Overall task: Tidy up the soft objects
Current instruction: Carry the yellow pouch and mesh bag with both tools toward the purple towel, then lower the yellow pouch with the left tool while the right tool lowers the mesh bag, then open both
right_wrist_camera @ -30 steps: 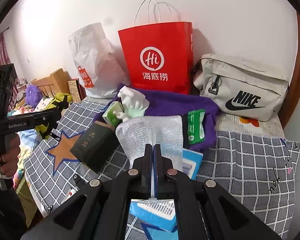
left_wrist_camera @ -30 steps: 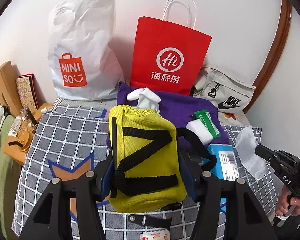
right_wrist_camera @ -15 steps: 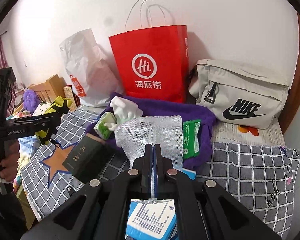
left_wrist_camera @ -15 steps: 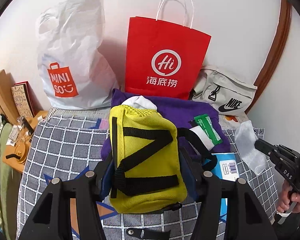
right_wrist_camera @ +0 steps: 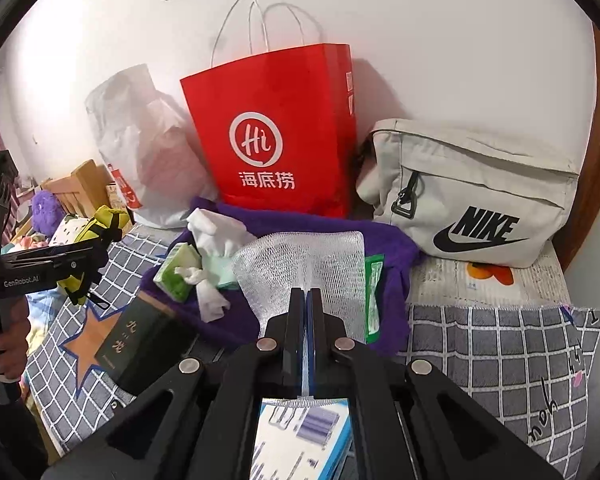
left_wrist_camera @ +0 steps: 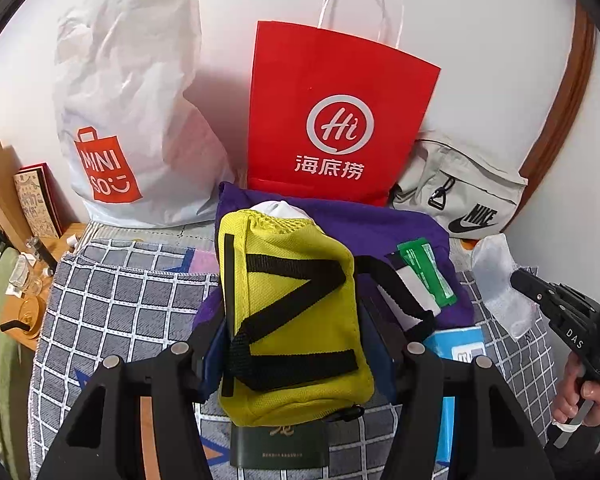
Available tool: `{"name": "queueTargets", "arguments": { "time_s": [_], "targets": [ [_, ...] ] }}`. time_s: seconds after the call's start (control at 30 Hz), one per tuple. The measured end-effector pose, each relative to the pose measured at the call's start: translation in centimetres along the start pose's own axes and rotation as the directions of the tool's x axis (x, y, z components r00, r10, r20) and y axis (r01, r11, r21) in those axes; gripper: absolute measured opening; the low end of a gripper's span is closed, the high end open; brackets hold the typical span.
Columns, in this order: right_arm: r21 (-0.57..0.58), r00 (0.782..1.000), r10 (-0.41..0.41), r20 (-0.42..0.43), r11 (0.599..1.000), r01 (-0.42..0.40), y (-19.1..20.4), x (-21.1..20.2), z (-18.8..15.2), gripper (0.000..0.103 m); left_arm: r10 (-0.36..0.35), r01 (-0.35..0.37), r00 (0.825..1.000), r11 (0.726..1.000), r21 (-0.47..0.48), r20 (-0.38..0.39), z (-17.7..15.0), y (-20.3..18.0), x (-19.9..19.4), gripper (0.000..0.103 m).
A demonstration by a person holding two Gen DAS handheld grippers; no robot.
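Currently the left gripper [left_wrist_camera: 296,344] is clamping a yellow mesh pouch with black straps [left_wrist_camera: 290,316] by its sides, carried above the grey checked blanket [left_wrist_camera: 132,304]. Right gripper [right_wrist_camera: 308,320] is pinching a white foam net sleeve [right_wrist_camera: 300,256], jaws pressed flat on it. Likely both are heading for the red paper bag [right_wrist_camera: 276,128] at 12 o'clock. Advice: clear the rim first, keep the dangling strap from snagging, then release over the mouth.
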State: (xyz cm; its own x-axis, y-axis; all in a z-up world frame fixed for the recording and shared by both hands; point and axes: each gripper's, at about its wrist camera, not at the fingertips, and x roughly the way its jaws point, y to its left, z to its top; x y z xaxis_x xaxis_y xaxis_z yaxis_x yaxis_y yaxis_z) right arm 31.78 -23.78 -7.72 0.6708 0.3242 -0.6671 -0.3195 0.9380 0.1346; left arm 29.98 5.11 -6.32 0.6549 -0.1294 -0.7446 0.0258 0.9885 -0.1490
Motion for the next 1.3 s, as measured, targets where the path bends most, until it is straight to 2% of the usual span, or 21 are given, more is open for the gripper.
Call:
{"name": "queueTargets", "arguments": {
  "time_s": [0.6,0.9,1.07,1.3],
  "targets": [
    [0.003,0.998,-0.047,-0.031,0.999,0.048,-2.1,6.0,2.2,0.002,-0.012,0.01,0.997,0.999,-0.034,-0.07,1.9,0.4,5.4,0.058],
    [-0.022,0.997,-0.019,-0.081,1.0,0.017,-1.7,9.5,2.5,0.002,-0.031,0.027,0.992,0.999,-0.036,-0.119,2.2,0.5,8.0,0.058],
    [-0.033,0.992,-0.02,-0.123,0.999,0.016,-1.8,11.7,2.4,0.002,-0.043,0.044,0.987,0.999,0.001,-0.156,2.3,-0.6,9.9,0.058],
    [-0.024,0.985,-0.004,-0.174,1.0,-0.001,-2.3,13.8,2.0,0.003,-0.016,0.028,0.969,0.999,0.044,-0.247,2.4,-2.2,13.5,0.058]
  ]
}}
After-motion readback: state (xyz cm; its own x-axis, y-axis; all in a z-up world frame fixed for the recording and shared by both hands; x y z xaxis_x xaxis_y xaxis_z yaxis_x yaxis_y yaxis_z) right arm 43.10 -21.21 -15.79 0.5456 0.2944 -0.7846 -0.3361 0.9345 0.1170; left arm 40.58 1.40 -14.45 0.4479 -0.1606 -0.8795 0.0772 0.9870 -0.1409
